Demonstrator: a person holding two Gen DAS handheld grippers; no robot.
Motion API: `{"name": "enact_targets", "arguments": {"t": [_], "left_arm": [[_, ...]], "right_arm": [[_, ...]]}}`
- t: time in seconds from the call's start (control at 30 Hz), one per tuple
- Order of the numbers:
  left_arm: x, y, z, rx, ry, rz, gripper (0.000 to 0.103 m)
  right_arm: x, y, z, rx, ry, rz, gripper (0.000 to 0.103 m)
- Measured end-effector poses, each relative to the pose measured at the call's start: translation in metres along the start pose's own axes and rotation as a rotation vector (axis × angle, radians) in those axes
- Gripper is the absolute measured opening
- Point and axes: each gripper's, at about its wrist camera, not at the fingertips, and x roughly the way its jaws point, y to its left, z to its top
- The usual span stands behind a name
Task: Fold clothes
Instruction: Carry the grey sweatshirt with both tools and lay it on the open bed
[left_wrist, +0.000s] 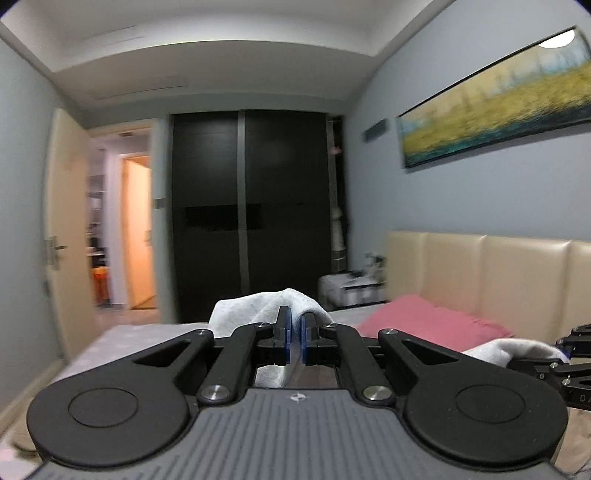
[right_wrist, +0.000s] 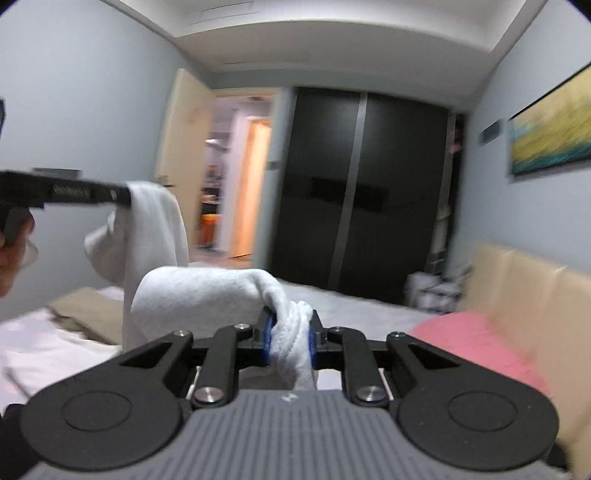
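Note:
A white towel-like garment (right_wrist: 207, 291) hangs in the air between both grippers above the bed. My left gripper (left_wrist: 294, 325) is shut on one corner of it (left_wrist: 258, 310). My right gripper (right_wrist: 290, 332) is shut on another bunched part of it. In the right wrist view the left gripper (right_wrist: 122, 194) shows at the left, holding the cloth high, with the cloth draping down from it. In the left wrist view the right gripper (left_wrist: 565, 350) shows at the right edge with white cloth (left_wrist: 513, 349) at its tips.
The bed (left_wrist: 147, 332) with a pale sheet lies below. A pink pillow (left_wrist: 424, 321) rests against the beige headboard (left_wrist: 498, 277). A tan garment (right_wrist: 85, 314) lies on the bed at left. A dark wardrobe (left_wrist: 251, 214), a bedside table (left_wrist: 351, 291) and an open door (left_wrist: 62, 236) stand beyond.

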Motion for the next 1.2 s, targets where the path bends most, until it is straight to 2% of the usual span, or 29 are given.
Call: {"name": "enact_targets", "arguments": {"t": [0.13, 0.27, 0.43, 0.6, 0.67, 0.73, 0.8, 0.87, 0.9, 0.93, 1.0, 1.03, 1.1, 1.2], "left_arm": [[0.013, 0.027, -0.039, -0.012, 0.131, 0.11, 0.003], [0.036, 0.061, -0.098, -0.061, 0.288, 0.218, 0.003], [0.053, 0.122, -0.162, -0.12, 0.422, 0.393, 0.003], [0.057, 0.181, -0.205, -0.202, 0.569, 0.568, 0.003], [0.056, 0.201, -0.222, -0.244, 0.644, 0.609, 0.004], [0.052, 0.217, -0.242, -0.291, 0.736, 0.61, 0.005], [0.05, 0.22, -0.255, -0.298, 0.803, 0.578, 0.006], [0.047, 0.213, -0.252, -0.278, 0.812, 0.539, 0.008], [0.046, 0.21, -0.25, -0.268, 0.817, 0.52, 0.014], [0.045, 0.207, -0.248, -0.258, 0.819, 0.5, 0.016], [0.052, 0.195, -0.241, -0.22, 0.798, 0.458, 0.025], [0.055, 0.187, -0.237, -0.198, 0.789, 0.436, 0.027], [0.063, 0.17, -0.227, -0.163, 0.77, 0.386, 0.039], [0.08, 0.14, -0.214, -0.098, 0.725, 0.296, 0.046]], "right_arm": [[0.035, 0.018, -0.029, 0.036, 0.107, 0.073, 0.019], [0.085, 0.007, -0.087, 0.103, 0.28, 0.083, 0.019], [0.137, -0.009, -0.158, 0.102, 0.474, -0.027, 0.019], [0.152, -0.019, -0.214, 0.061, 0.61, -0.149, 0.019], [0.159, -0.032, -0.23, 0.04, 0.674, -0.185, 0.02], [0.171, -0.045, -0.245, 0.021, 0.743, -0.219, 0.02], [0.18, -0.054, -0.258, 0.004, 0.803, -0.247, 0.02], [0.172, -0.066, -0.256, 0.013, 0.806, -0.272, 0.021], [0.167, -0.069, -0.249, 0.029, 0.792, -0.274, 0.025], [0.161, -0.071, -0.243, 0.044, 0.775, -0.275, 0.034], [0.157, -0.074, -0.231, 0.064, 0.726, -0.248, 0.04], [0.156, -0.074, -0.225, 0.071, 0.706, -0.231, 0.04], [0.159, -0.069, -0.214, 0.078, 0.688, -0.201, 0.04], [0.178, -0.059, -0.207, 0.068, 0.695, -0.161, 0.04]]}}
